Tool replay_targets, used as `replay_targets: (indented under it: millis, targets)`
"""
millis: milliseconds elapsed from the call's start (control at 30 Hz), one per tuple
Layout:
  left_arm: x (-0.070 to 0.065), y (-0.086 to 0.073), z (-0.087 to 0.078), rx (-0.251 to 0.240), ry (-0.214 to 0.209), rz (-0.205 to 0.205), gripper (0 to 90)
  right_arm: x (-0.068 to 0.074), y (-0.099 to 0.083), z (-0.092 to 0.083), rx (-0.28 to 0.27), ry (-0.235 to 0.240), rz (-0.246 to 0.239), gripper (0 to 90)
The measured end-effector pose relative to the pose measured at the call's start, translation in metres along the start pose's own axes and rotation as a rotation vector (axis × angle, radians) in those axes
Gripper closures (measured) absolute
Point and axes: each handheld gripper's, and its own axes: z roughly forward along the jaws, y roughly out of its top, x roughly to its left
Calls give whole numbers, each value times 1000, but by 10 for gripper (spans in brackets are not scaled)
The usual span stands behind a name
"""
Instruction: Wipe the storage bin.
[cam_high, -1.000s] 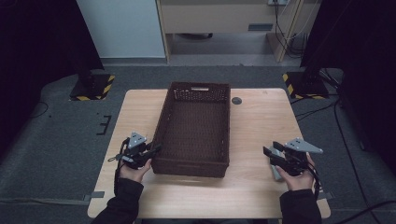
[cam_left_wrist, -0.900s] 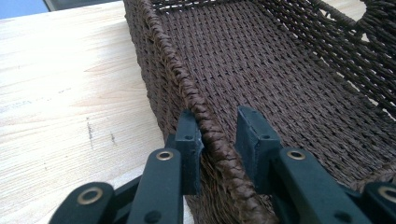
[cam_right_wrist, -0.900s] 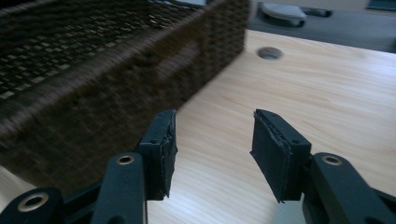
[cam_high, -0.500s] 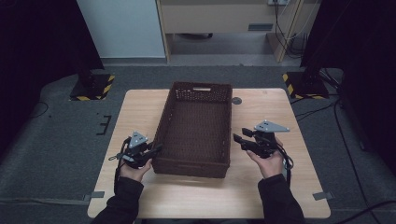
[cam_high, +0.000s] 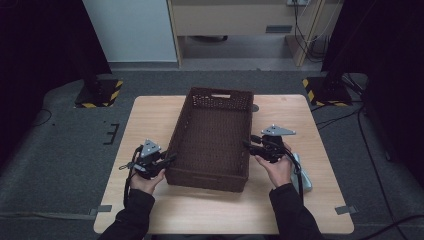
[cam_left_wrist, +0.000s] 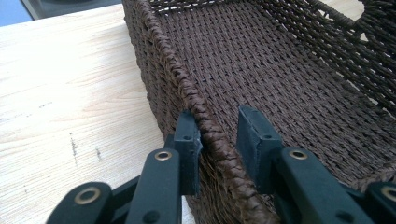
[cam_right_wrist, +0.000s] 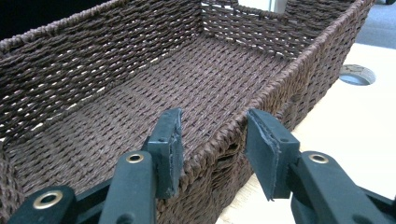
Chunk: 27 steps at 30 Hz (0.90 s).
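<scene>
High view: brown woven rectangular basket (cam_high: 210, 137) on pale wood-grain table (cam_high: 150, 117). Left gripper (cam_left_wrist: 219, 140) straddling braided rim, gap at one pad. Right gripper (cam_right_wrist: 212, 149) closing astride opposite rim, not pressing.

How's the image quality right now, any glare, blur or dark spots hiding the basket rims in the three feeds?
High view: dim and soft, with black surroundings, but the basket reads clearly on the pale table. Left gripper view: sharp on the rim; bright glare washes out the tabletop, and the near tongs blur slightly. Right gripper view: weave crisp, light shining through the far wall, the table corner overexposed, and the tongs soft at the bottom.
</scene>
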Motion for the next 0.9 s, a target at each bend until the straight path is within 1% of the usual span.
replay_targets:
  millis: [67,133,167,233,333,367,400,433,467,533,567,600,667,700,733,800,867,900]
  targets:
    - [0,-1,0,-7,3,-3,652,0,0,0,0,-2,5,572]
    - [1,-2,-2,-28,28,0,588,0,-1,-1,1,-2,10,579]
    - [1,-3,-4,-35,30,-7,571,1,-1,-1,1,-5,10,583]
    - [2,-4,-8,-50,40,-11,545,4,0,-2,4,-17,-7,597]
    - [3,-5,-13,-61,36,-20,518,7,0,-3,12,-29,-17,604]
    - [2,-6,-14,-57,33,-19,530,7,0,-4,15,-26,-15,609]
    - [1,-6,-14,-50,20,-17,561,8,0,-5,15,-22,-10,612]
    - [0,-6,-14,-43,18,-14,593,9,-1,-6,14,-22,-15,612]
    - [-1,-6,-14,-40,21,-10,613,10,-3,-7,6,-19,-7,611]
    - [0,-6,-15,-37,22,-20,662,10,-6,-8,-4,-6,5,609]
    - [0,-6,-15,-34,22,-27,677,10,-6,-9,-7,2,20,607]
    - [1,-5,-15,-32,27,-26,692,11,-6,-10,-2,10,25,604]
    - [2,-5,-15,-28,38,-28,705,14,-5,-11,9,2,4,599]
    - [2,-4,-15,-27,42,-28,713,16,-3,-11,16,-9,-25,593]
    - [3,-4,-14,-26,46,-28,717,17,-2,-10,14,-16,-35,586]
    - [5,-4,-14,-28,53,-31,727,18,1,-8,-16,-31,-46,542]
    - [8,-4,-13,-32,61,-35,737,17,3,-4,-27,-56,-52,532]
    - [9,-4,-13,-34,64,-40,740,15,3,-1,-26,-60,-51,532]
